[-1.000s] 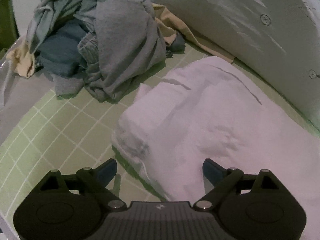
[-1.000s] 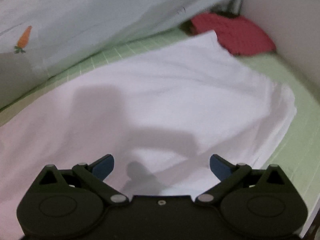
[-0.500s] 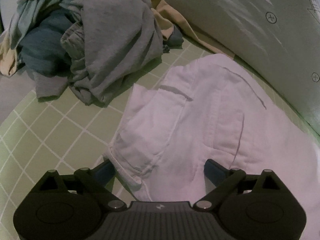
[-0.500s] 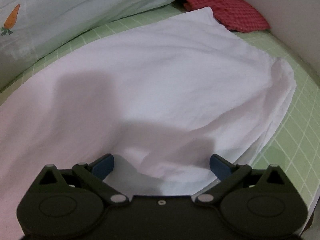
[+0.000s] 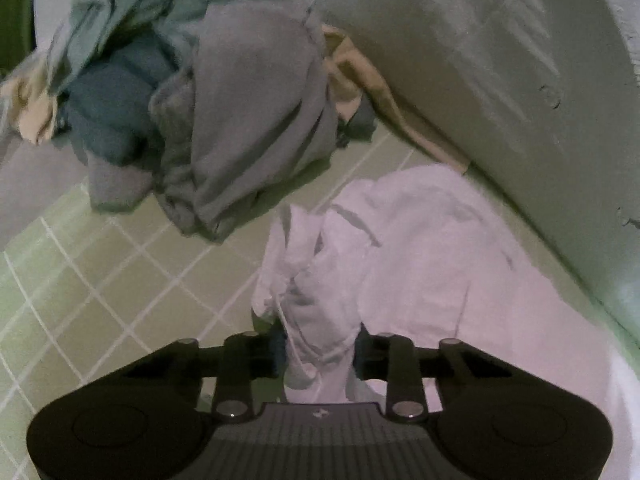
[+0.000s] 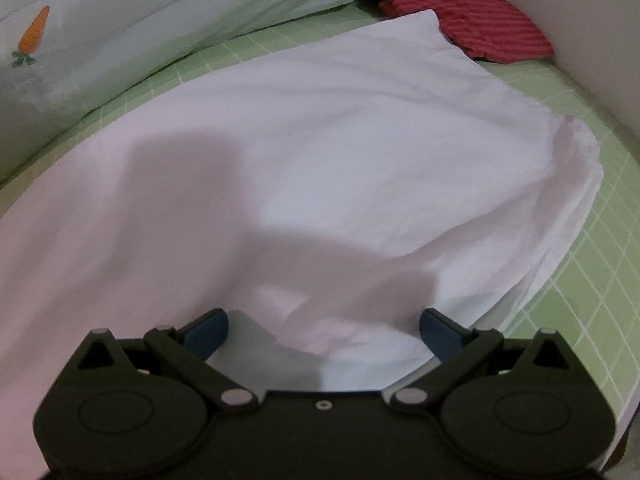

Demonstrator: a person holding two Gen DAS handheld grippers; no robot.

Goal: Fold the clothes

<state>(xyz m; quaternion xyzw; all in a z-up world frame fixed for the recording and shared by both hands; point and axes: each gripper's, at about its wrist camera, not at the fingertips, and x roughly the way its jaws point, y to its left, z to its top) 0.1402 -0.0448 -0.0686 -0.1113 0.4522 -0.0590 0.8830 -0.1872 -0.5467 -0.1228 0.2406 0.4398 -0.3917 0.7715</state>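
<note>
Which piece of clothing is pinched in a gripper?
The white garment, bunched between the left gripper; the grey one lies untouched in the pile.

left gripper clamped, right gripper spread wide

In my left camera's view, a green sheet with a white grid fills the lower left of the frame. A pale, bulky quilt rises along the upper right, with small round printed marks on it.

In my right camera's view, the same green gridded sheet shows at the right edge and in a strip across the upper middle. The pale quilt fills the upper left, and an orange carrot print sits on it at far left. A plain light wall takes the upper right corner.
</note>
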